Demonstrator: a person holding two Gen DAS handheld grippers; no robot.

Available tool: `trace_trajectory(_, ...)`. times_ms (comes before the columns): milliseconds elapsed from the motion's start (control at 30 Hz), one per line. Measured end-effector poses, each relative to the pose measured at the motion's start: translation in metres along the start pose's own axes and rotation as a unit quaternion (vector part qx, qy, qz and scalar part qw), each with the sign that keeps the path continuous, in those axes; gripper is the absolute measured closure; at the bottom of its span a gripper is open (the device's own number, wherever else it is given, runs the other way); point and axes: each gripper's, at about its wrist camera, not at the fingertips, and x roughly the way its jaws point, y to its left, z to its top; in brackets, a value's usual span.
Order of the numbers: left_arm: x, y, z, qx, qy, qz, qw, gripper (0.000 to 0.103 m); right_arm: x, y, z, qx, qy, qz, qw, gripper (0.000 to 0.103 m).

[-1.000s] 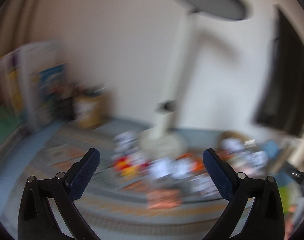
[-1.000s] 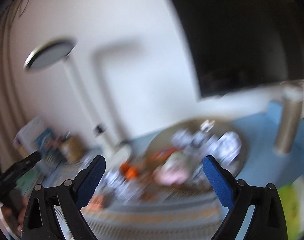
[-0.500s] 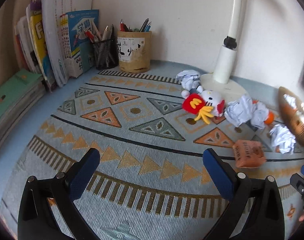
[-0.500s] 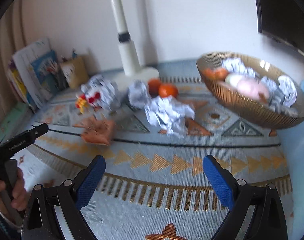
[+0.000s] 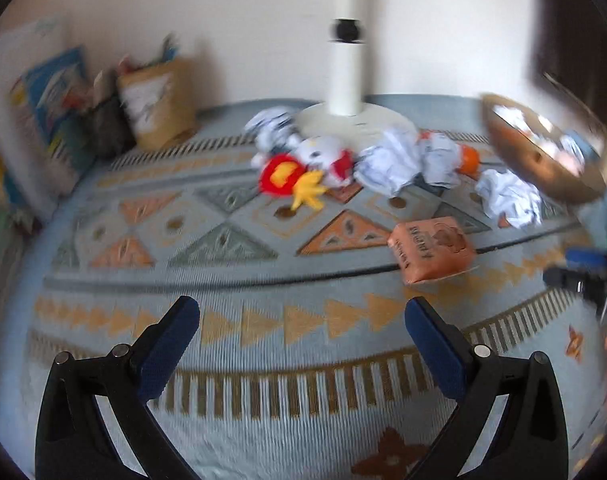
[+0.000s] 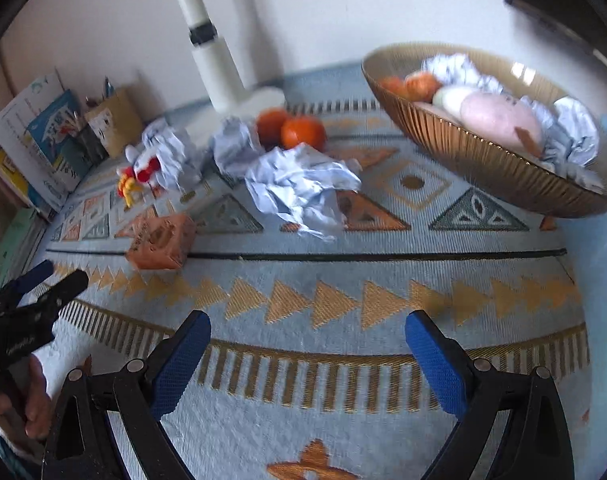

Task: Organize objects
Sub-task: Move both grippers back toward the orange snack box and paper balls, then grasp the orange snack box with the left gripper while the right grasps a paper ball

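Both my left tongs and right tongs are spread apart, empty. The bowl, ahead-right of them, already holds paper, fruit and a pink toy. Ahead on the table remain crumpled papers, 2 oranges, an orange packet and a plush.

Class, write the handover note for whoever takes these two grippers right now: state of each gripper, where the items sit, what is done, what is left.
Left gripper: open, empty, above the patterned mat.
Right gripper: open, empty, above the mat's near edge.
Bowl, right side of the mat: already holds crumpled paper, orange fruit and a pink item.
Loose on the mat: orange packet; large crumpled paper in the middle; two oranges behind it; more paper balls and a plush toy near the lamp base.
Done: some items are in the bowl.
Left: the loose items, probably into the bowl.
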Motion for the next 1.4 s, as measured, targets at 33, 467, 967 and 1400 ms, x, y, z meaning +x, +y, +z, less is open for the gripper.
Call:
trace_trajectory(33,0.002,-0.005,0.005,0.022,-0.001,-0.008,0.9997,0.001,0.000,-0.001,0.006,-0.005,0.001,0.004,1.000,0.005)
trace_trajectory(467,0.059,-0.064,0.046,0.199,0.035,-0.204,0.9579,0.001,0.041,-0.004,0.057,0.044,-0.018,0.048,0.998,0.025)
trace_trajectory(967,0.057,-0.069,0.037,0.221,0.041,-0.194,0.9550,0.051,0.037,-0.008,0.047,0.043,-0.043,0.073,0.996,0.035)
trace_trajectory(1400,-0.003,-0.043,0.008,0.017,0.004,-0.130,0.9914,0.065,0.007,0.025,0.039,-0.044,-0.099,0.075,0.991,0.056)
